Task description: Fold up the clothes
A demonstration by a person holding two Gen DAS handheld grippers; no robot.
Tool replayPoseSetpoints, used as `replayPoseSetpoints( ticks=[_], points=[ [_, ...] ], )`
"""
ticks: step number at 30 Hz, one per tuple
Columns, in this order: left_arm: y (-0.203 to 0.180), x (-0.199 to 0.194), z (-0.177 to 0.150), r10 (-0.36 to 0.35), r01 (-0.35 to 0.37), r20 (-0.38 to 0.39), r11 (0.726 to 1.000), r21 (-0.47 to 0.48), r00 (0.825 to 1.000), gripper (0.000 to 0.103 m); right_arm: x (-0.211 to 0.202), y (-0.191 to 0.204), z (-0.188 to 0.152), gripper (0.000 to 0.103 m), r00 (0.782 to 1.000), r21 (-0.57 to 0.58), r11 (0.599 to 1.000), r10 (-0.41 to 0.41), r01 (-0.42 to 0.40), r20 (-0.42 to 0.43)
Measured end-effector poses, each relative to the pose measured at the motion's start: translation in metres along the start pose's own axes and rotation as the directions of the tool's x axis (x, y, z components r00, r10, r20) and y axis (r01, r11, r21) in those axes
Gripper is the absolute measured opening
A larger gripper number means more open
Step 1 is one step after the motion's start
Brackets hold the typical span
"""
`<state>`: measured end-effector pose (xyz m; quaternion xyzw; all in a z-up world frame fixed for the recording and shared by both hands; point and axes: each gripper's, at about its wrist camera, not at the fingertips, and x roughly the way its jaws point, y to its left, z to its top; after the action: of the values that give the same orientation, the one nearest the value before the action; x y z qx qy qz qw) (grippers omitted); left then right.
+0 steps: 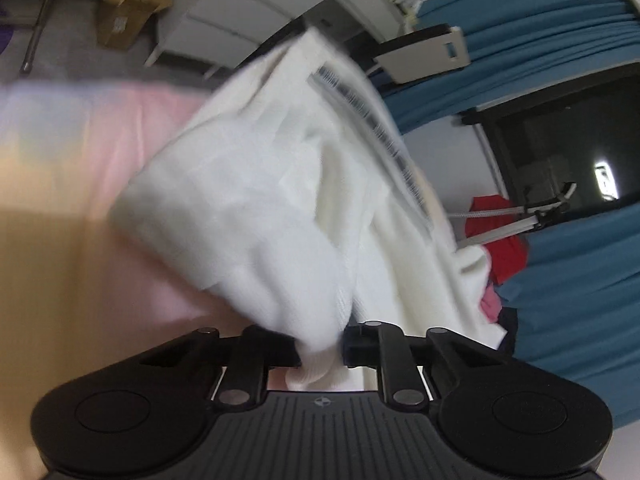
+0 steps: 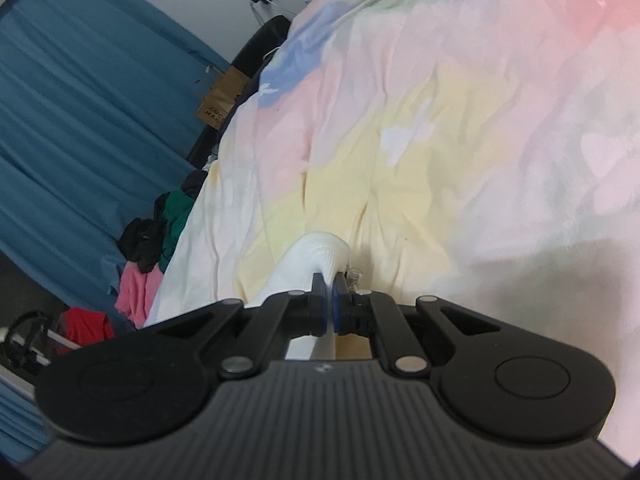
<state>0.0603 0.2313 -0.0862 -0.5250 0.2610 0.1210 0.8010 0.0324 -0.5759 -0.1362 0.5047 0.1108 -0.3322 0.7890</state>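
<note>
A white garment [image 1: 256,184] with a grey ribbed band hangs in the air in the left wrist view, blurred by motion. My left gripper [image 1: 320,350] is shut on its lower edge, with cloth bunched between the jaws. In the right wrist view, my right gripper [image 2: 329,308] is shut on another white ribbed part of the garment [image 2: 316,258], held just above the pastel bedspread [image 2: 460,120]. The rest of the garment is out of the right wrist view.
The bed has a pink, yellow and blue cover [image 1: 100,168]. Blue curtains [image 2: 80,120] hang beside it. A pile of red, pink, green and black clothes [image 2: 148,248] lies at the bed's edge. A cardboard box [image 1: 128,4] and a white cabinet [image 1: 248,12] stand on the floor.
</note>
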Motion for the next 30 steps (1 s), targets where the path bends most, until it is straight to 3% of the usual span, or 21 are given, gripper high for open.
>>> replayPoseSetpoints(
  ticks=[3, 7, 9, 12, 16, 18, 20, 22, 23, 24, 25, 27, 30],
  points=[
    [-0.011, -0.033, 0.026, -0.055, 0.055, -0.016, 0.997, 0.049, 0.998, 0.014, -0.010, -0.003, 0.001, 0.006, 1.000, 0.016, 1.000, -0.007, 0.007, -0.001],
    [-0.001, -0.075, 0.050, -0.080, 0.082, -0.062, 0.996, 0.023, 0.995, 0.013, -0.035, 0.001, 0.001, 0.006, 0.999, 0.000, 1.000, -0.029, 0.029, 0.035],
    [0.007, -0.086, 0.052, -0.026, 0.030, -0.074, 0.998, 0.055, 0.997, 0.013, -0.055, 0.007, 0.001, 0.006, 0.995, -0.015, 0.998, -0.055, 0.056, 0.085],
    [0.025, -0.089, 0.050, 0.088, -0.077, -0.088, 0.991, 0.114, 0.992, 0.013, -0.080, 0.015, -0.003, 0.006, 0.980, -0.052, 0.985, -0.156, 0.163, 0.120],
    [0.047, -0.072, 0.046, 0.194, -0.165, -0.134, 0.966, 0.201, 0.972, 0.013, -0.080, 0.000, -0.010, 0.006, 0.952, -0.037, 0.952, -0.304, 0.305, 0.036],
    [0.043, -0.070, 0.044, 0.205, -0.168, -0.126, 0.951, 0.259, 0.971, 0.015, -0.070, -0.012, -0.010, 0.010, 0.935, -0.036, 0.935, -0.355, 0.354, -0.027],
    [0.037, -0.074, 0.037, 0.207, -0.162, -0.106, 0.930, 0.331, 0.972, 0.018, -0.065, -0.022, -0.007, 0.012, 0.931, -0.006, 0.934, -0.357, 0.357, -0.073],
    [0.029, -0.080, 0.032, 0.209, -0.159, -0.089, 0.907, 0.391, 0.974, 0.024, -0.067, -0.023, -0.003, 0.022, 0.926, 0.003, 0.929, -0.369, 0.371, -0.078],
    [0.025, -0.085, 0.031, 0.207, -0.156, -0.083, 0.899, 0.408, 0.975, 0.028, -0.068, -0.022, -0.002, 0.034, 0.921, -0.005, 0.923, -0.383, 0.384, -0.072],
    [0.022, -0.091, 0.028, 0.203, -0.152, -0.076, 0.891, 0.427, 0.976, 0.039, -0.071, -0.018, -0.003, 0.054, 0.916, -0.027, 0.917, -0.399, 0.398, -0.048],
    [0.016, -0.096, 0.024, 0.199, -0.147, -0.068, 0.879, 0.454, 0.978, 0.050, -0.074, -0.013, -0.003, 0.063, 0.914, -0.050, 0.914, -0.405, 0.403, -0.016],
    [0.002, -0.106, 0.018, 0.189, -0.137, -0.051, 0.849, 0.511, 0.981, 0.061, -0.077, -0.004, 0.000, 0.067, 0.934, -0.083, 0.930, -0.356, 0.357, 0.030],
    [-0.025, -0.126, -0.001, 0.172, -0.146, 0.017, 0.775, 0.615, 0.985, 0.079, -0.076, 0.020, -0.002, 0.068, 0.953, -0.201, 0.931, -0.292, 0.303, 0.087]
  ],
)
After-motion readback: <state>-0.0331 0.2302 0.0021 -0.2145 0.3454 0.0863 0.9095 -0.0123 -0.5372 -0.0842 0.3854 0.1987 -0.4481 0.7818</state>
